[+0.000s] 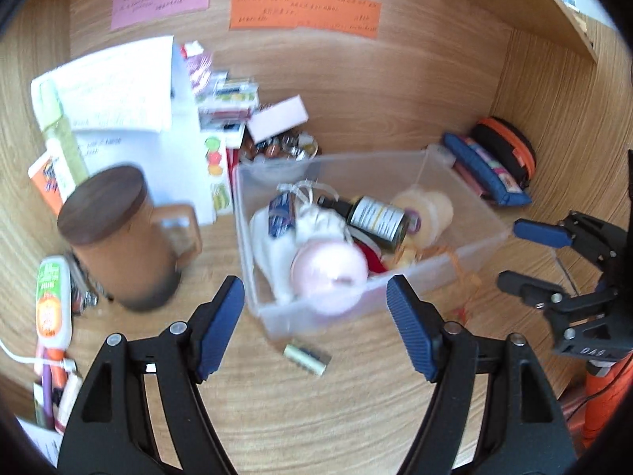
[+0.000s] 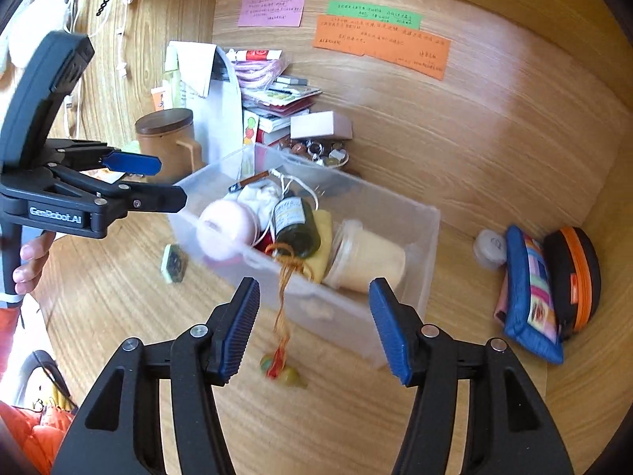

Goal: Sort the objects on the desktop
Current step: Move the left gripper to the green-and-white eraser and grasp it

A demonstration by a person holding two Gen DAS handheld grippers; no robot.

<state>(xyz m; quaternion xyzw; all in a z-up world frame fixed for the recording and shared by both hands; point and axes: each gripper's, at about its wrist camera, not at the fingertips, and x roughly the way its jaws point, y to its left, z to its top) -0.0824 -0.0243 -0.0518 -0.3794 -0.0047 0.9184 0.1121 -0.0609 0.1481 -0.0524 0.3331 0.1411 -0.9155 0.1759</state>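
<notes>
Handwriting on orange note unreadable (too small), pink ball blurred.

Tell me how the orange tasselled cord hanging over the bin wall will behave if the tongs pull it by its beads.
The orange tasselled cord is likely floppy: it drapes limply over the clear bin wall. Its beads on the desk look round and may roll or slip. Its upper end lies beside the dark bottle, so pulling may snag there.
</notes>
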